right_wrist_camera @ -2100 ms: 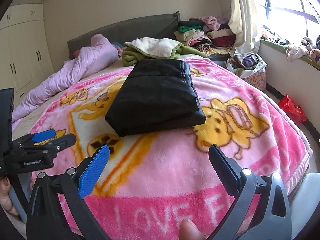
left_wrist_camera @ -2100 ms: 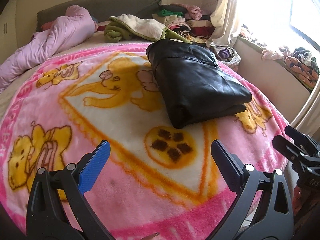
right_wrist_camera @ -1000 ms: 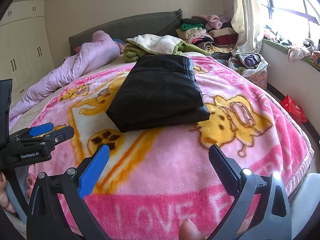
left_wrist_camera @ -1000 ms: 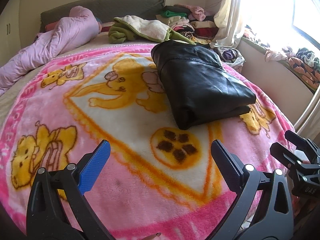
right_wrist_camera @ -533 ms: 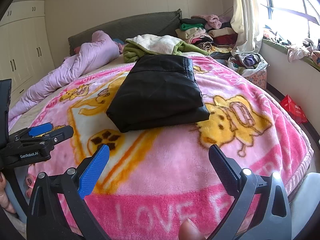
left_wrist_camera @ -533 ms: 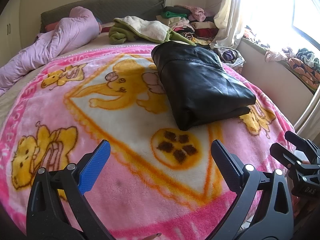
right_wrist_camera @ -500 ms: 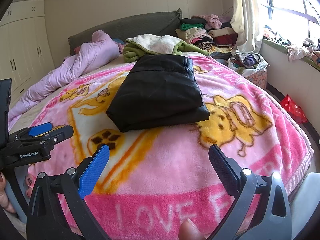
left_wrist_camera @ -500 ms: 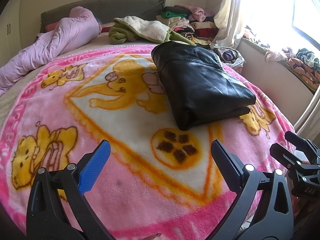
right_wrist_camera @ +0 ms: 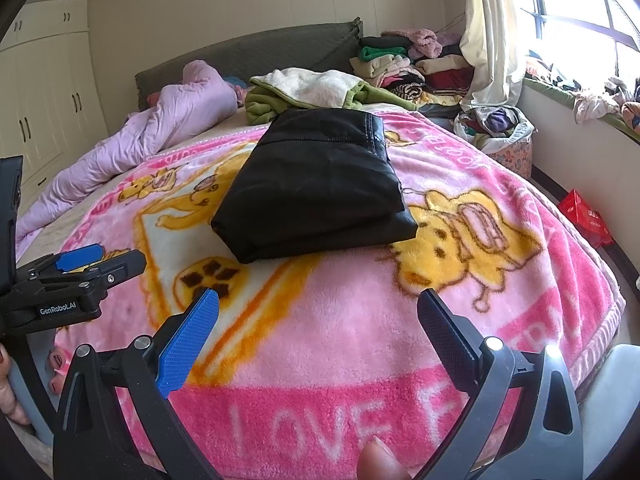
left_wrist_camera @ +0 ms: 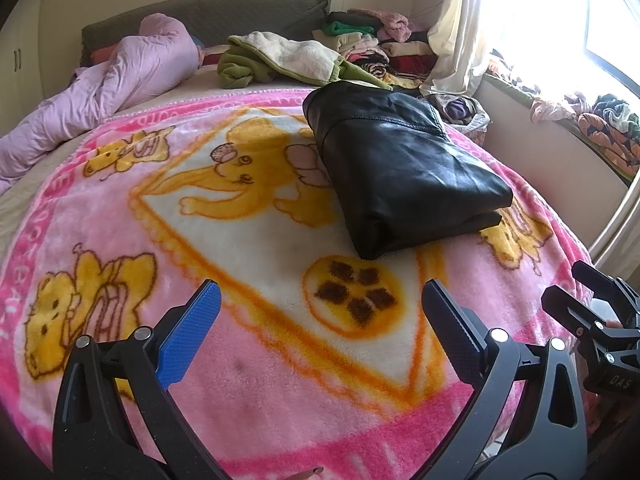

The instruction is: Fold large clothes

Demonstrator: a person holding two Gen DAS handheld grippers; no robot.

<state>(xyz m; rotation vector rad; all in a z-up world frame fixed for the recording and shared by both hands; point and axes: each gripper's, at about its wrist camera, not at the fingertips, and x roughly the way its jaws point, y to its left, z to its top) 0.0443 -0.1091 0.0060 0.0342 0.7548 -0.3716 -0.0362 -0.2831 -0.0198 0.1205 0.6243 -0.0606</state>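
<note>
Most of both views is filled by a pink fleece blanket (left_wrist_camera: 248,396) printed with yellow cartoon bears, a paw-print disc and, along its near edge, large white lettering, spread over the bed. Behind it runs a dark padded headboard (right_wrist_camera: 256,56), with a crumpled lilac duvet (left_wrist_camera: 104,92) along the far left side. At the head of the bed lies a green, cream-lined garment (right_wrist_camera: 312,88), and to its right a stack of folded clothes (right_wrist_camera: 404,60) next to a pale curtain (right_wrist_camera: 492,32).

On the blanket, toward its far right part, rests the black leather jacket (left_wrist_camera: 400,168), folded into a compact rectangle with its layered edges facing the cameras; nothing touches it.

Nearest the lens, the left gripper (left_wrist_camera: 320,328) hovers over the blanket's near portion with its jaws spread wide and nothing between them, well short of the jacket. The right gripper (right_wrist_camera: 316,332) hangs likewise over the lettered border, jaws wide apart and empty. Each tool shows at the edge of the other's view, side by side. A fingertip (right_wrist_camera: 378,462) pokes up at the bottom of the right wrist view.
</note>
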